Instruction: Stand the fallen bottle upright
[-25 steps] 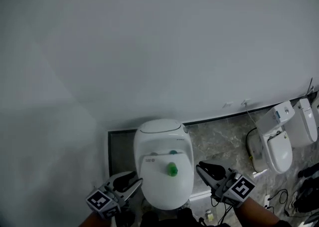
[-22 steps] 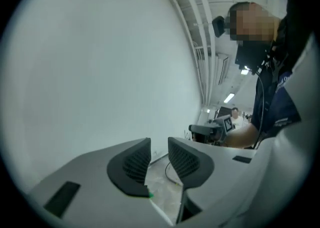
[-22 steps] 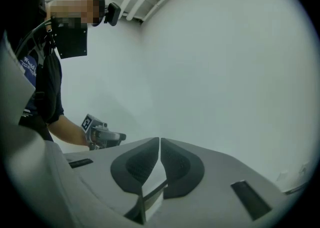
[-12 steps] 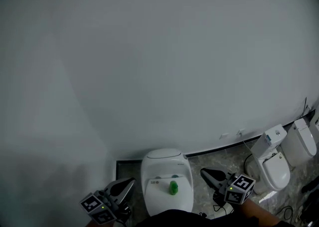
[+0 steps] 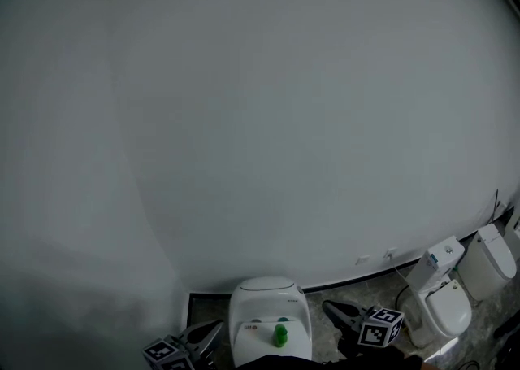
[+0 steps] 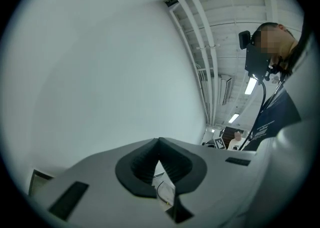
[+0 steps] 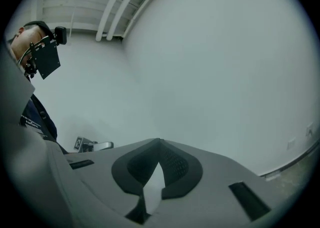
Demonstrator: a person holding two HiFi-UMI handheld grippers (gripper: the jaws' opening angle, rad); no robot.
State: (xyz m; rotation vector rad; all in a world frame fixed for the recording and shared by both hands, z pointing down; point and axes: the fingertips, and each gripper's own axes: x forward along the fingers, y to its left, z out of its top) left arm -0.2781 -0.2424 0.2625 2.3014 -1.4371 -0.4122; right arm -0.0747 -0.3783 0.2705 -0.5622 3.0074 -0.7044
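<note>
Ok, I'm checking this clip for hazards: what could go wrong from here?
1. The green bottle sits on the white toilet at the head view's very bottom edge; it could slip out of sight.
2. The left gripper and right gripper flank the toilet closely; a sideways swing might knock the bottle.
3. Both grippers' jaws are shut and empty; any regrasp needs them opened first.

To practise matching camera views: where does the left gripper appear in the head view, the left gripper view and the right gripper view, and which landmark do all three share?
Head view: the left gripper is at the bottom edge, left of the white toilet.
Left gripper view: the gripper fills the bottom centre, jaws shut.
Right gripper view: the gripper is small, at lower left.
Shared landmark: the white wall behind.
</note>
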